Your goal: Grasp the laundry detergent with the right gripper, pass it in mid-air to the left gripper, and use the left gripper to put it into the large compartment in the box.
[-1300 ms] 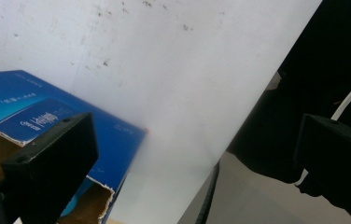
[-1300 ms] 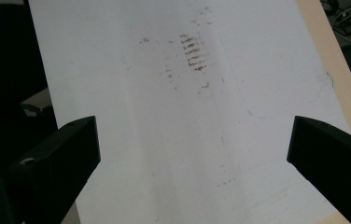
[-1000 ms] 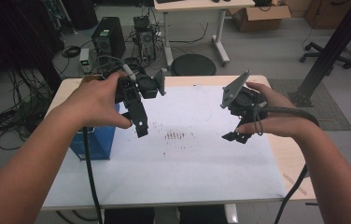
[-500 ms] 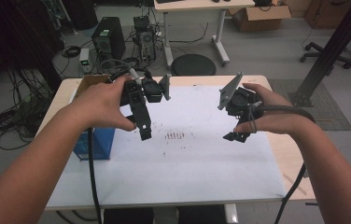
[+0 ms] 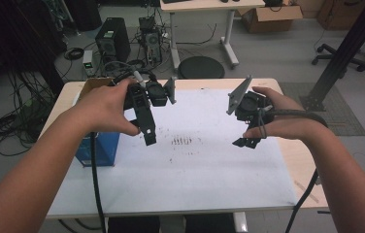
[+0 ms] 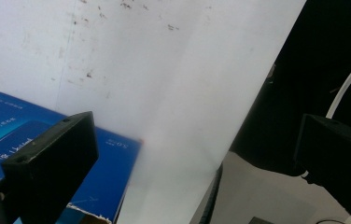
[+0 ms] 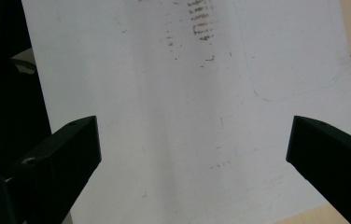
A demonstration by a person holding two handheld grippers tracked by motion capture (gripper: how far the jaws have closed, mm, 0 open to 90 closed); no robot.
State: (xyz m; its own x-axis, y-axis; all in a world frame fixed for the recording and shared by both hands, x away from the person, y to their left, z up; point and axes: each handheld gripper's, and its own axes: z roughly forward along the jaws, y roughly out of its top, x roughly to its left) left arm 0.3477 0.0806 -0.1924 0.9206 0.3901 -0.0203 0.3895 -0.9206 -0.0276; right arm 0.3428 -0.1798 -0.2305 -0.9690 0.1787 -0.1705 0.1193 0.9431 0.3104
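Since earlier frame, your left gripper drifted slightly toward blue box; right gripper barely shifted. Both jaws wide apart, holding nothing. Box sits at white sheet's left edge. Lower left gripper squarely over box, straddle before closing.

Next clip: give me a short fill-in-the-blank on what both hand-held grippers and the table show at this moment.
1. Both the left hand-held gripper and the right hand-held gripper have their jaws ____.
2. The box at the table's left edge is ____ in colour.
3. The sheet covering the table is ____, with dark smudges.

Missing words: open; blue; white
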